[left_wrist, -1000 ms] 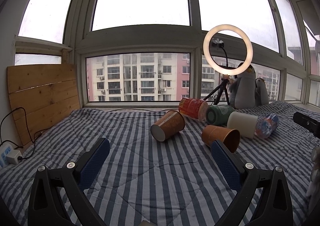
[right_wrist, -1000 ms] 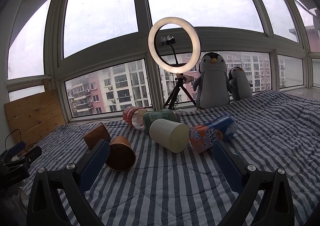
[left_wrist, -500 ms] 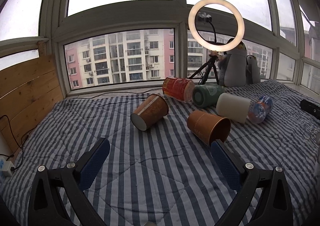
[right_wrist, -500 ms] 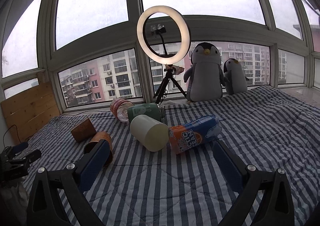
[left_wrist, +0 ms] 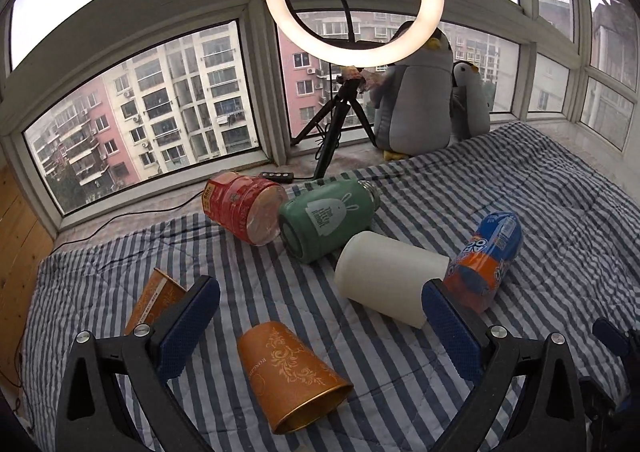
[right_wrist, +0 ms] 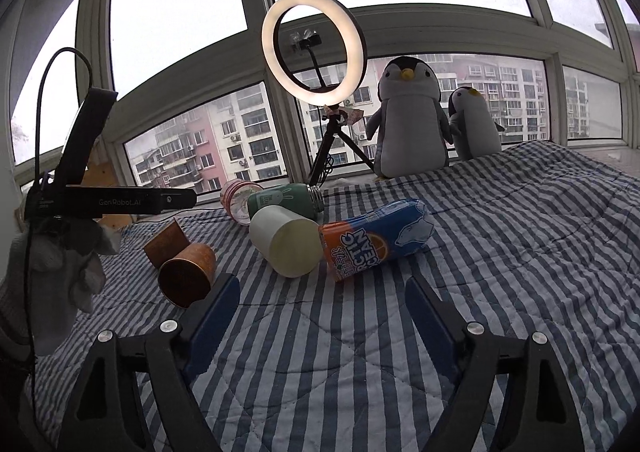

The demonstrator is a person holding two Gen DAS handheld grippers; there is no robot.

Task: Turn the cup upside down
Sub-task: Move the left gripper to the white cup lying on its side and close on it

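Note:
Several cups lie on their sides on the striped blanket (left_wrist: 520, 188). An orange paper cup (left_wrist: 290, 374) lies between my left gripper's fingers, mouth toward me; it also shows in the right wrist view (right_wrist: 188, 274). A second brown cup (left_wrist: 154, 300) lies behind the left finger. A white cup (left_wrist: 390, 284), a green bottle (left_wrist: 326, 220), a red cup (left_wrist: 242, 212) and an orange-blue cup (left_wrist: 486, 264) lie further back. My left gripper (left_wrist: 316, 316) is open and empty. My right gripper (right_wrist: 322, 310) is open and empty, short of the white cup (right_wrist: 286, 240).
A ring light on a tripod (left_wrist: 354, 0) and two plush penguins (right_wrist: 410, 120) stand at the window sill. The left hand-held gripper and gloved hand (right_wrist: 72, 212) show at the left of the right wrist view. A wooden board (left_wrist: 16, 236) leans at the left.
My left gripper has moved forward and right, so the orange cup now lies between its fingers. My right gripper has moved closer to the white and orange-blue cups. Both stay open.

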